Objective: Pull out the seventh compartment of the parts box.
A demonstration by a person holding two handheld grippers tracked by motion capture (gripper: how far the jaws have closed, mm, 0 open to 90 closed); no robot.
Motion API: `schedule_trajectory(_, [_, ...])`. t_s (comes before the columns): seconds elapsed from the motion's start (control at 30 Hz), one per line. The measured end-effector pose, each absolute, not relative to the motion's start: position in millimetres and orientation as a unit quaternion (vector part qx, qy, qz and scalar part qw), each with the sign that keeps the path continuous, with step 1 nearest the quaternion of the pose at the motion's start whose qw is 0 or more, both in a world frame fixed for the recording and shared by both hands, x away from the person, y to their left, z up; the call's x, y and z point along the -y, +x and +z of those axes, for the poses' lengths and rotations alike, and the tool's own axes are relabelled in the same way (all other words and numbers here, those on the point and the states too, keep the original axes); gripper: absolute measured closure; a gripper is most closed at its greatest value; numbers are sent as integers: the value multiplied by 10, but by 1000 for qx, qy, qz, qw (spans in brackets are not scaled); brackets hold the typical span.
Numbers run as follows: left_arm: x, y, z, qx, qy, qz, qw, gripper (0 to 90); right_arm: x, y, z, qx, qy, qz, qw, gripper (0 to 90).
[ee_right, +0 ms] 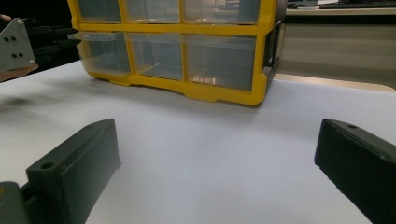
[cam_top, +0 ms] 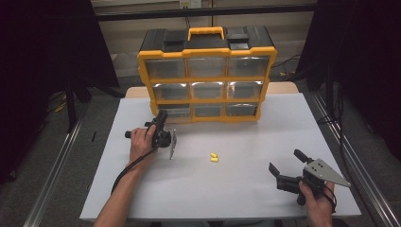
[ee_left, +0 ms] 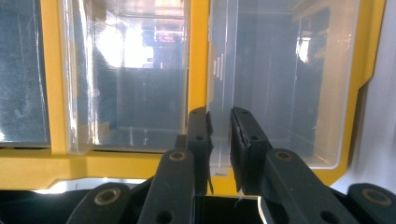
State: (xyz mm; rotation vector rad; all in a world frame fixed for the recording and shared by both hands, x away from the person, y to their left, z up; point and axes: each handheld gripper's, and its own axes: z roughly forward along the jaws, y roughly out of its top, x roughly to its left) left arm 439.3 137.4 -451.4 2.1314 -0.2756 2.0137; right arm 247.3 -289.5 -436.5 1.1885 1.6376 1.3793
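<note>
A yellow and black drawer cabinet (cam_top: 206,75) with clear drawers stands at the back of the white table. My left gripper (cam_top: 162,117) reaches its bottom-left drawer (cam_top: 177,112). In the left gripper view the left gripper (ee_left: 219,119) is shut on the thin clear front lip of that drawer (ee_left: 280,84). In the right gripper view the same drawer (ee_right: 100,49) sticks out slightly from the yellow frame (ee_right: 219,95). My right gripper (cam_top: 285,160) rests at the front right of the table with its jaws wide apart, and between the jaws of the right gripper (ee_right: 215,128) there is only bare table.
Two small yellow pieces (cam_top: 213,157) lie mid-table between the hands. The white table (cam_top: 236,189) ends close in front of the right hand. Dark curtains and rails flank both sides of the table.
</note>
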Motion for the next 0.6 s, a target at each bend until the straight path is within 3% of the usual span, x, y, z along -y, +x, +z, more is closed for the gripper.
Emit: schedule_trajectory(0.6, [-1420, 4302, -4524, 96, 715, 684, 108, 794, 2899, 2468, -4362, -629, 455, 532, 338, 0])
